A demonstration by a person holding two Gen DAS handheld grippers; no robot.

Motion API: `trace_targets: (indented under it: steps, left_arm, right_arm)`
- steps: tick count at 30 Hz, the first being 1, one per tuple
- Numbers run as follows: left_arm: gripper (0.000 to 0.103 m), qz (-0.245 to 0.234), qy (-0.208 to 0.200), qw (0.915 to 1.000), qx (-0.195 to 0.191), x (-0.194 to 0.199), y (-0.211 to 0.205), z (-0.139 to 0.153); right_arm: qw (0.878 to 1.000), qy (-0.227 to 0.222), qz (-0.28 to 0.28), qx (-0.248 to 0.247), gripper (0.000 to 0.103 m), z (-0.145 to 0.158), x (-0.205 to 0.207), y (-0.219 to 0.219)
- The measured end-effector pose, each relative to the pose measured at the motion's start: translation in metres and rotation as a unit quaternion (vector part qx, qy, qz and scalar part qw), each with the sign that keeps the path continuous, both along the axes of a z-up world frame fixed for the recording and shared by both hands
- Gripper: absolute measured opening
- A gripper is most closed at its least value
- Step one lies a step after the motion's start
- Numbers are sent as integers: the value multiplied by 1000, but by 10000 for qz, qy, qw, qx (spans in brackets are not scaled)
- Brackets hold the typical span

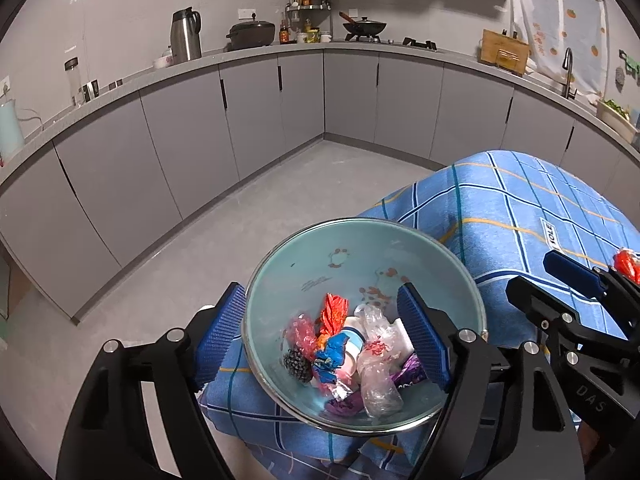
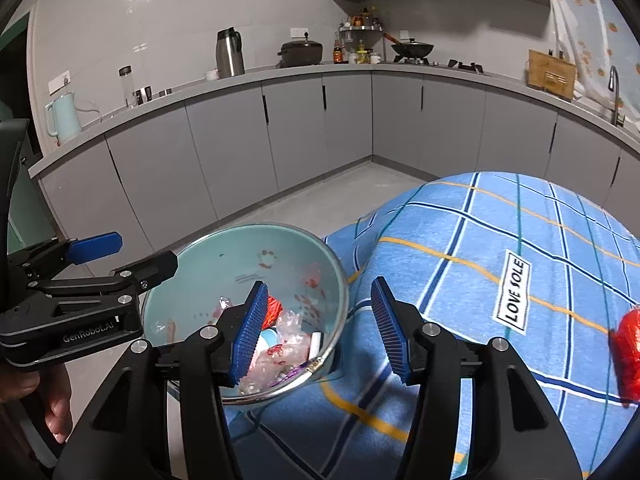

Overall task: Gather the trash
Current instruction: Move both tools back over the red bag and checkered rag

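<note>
- Sitting at the cloth's edge, the bowl [image 1: 352,256] holds wrappers [image 1: 340,344] heaped in its near half.
- The left gripper [image 1: 322,340] is spread wide, one finger outside the bowl's 9 o'clock rim, the other inside toward 3 o'clock; whether either touches is unclear.
- The right gripper [image 2: 316,330] stands wide and empty, straddling the bowl's 3 o'clock rim.
- A red wrapper [image 2: 628,354] lies on the checked cloth [image 2: 460,280], well apart at 3 o'clock.

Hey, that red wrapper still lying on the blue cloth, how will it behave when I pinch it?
The red wrapper looks crinkled and thin, so probably light and floppy, crushing between the pads. Its glossy film may slip, and on the soft checked cloth it could slide rather than lift.
</note>
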State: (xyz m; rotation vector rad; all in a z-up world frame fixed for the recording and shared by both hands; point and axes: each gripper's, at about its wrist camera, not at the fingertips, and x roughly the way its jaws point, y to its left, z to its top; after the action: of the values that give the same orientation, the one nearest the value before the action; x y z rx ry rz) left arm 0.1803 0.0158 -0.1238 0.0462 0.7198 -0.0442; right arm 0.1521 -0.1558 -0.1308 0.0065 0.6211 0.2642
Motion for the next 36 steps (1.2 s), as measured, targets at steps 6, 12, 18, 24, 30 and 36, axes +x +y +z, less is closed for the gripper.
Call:
trace_targets:
  steps: [6,12,18,24,30,36]
  left_arm:
    - [84,-44,-128,9999,58,-6,-10,11]
    - [86,-164,-204,9996,101,-12,-25,20]
    - [89,-285,-272,9991,167,-16,-42,26]
    - [90,-480,-328,9980,239,-18,-66,30]
    - [90,-728,-361,9964,252,-19,-92,32]
    - [90,-1059,-366,9933,282,-21,-124,31]
  right_arm:
    - [9998,-129,-84,104,55,9,-7,-12]
    - [9994,-232,-192,171,56,16,-16,-26]
    - [9986,-340,-358,198,57,22,-26,-44]
    - [9974,-398,-556,243,57,24,-37,-64]
    - [9952,-442,-835,241,57,25,-45,-88]
    - [9923,-463,-1121,237,58,22,-53,-112]
